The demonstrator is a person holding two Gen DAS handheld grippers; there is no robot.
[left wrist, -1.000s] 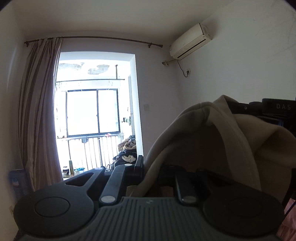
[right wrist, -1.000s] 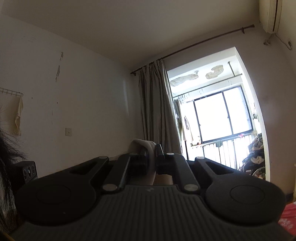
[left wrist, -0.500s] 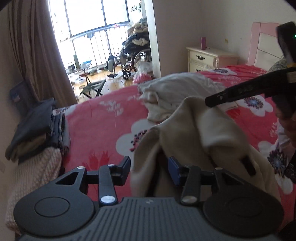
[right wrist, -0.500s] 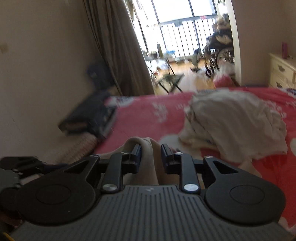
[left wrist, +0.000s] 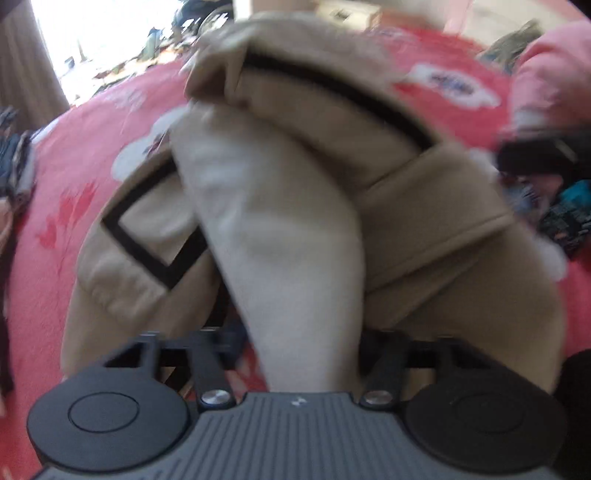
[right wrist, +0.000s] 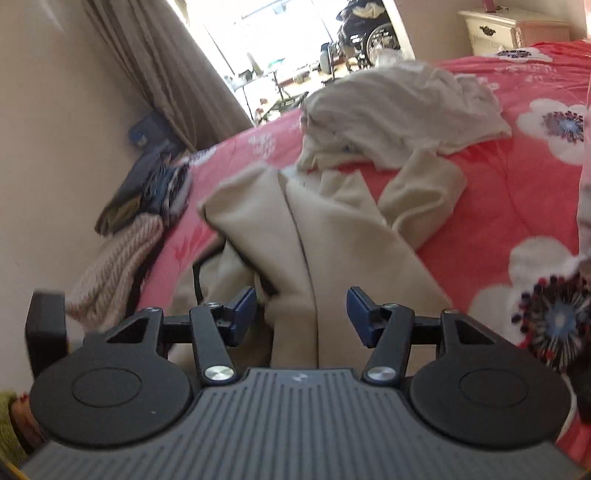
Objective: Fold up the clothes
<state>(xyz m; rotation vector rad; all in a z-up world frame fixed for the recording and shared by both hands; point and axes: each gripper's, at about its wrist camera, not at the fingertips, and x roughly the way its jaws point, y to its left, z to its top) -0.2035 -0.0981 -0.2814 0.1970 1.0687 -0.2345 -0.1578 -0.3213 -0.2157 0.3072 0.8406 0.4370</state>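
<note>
A beige garment [left wrist: 406, 221] with black trim fills the left wrist view, blurred, and lies bunched on the red floral bedspread [left wrist: 74, 147]. A pale fold of it runs between the spread fingers of my left gripper [left wrist: 299, 339], which stands open; cloth hides the fingertips. In the right wrist view the same beige garment [right wrist: 332, 240] lies on the bed, one sleeve flung to the right. My right gripper [right wrist: 301, 314] hangs open just above its near edge, its blue pads [right wrist: 242, 310] wide apart and holding nothing.
A crumpled white clothes pile [right wrist: 399, 110] lies further up the bed. Folded dark clothes [right wrist: 147, 192] and a pink knit [right wrist: 118, 266] sit at the bed's left edge by the wall. A curtain [right wrist: 155, 66], a nightstand [right wrist: 509, 29] and a pink sleeve [left wrist: 546, 74] are in view.
Both grippers swung down from the ceiling and window to the bed, bringing the garment down onto it. The right gripper opened and let go; the left fingers spread apart.
</note>
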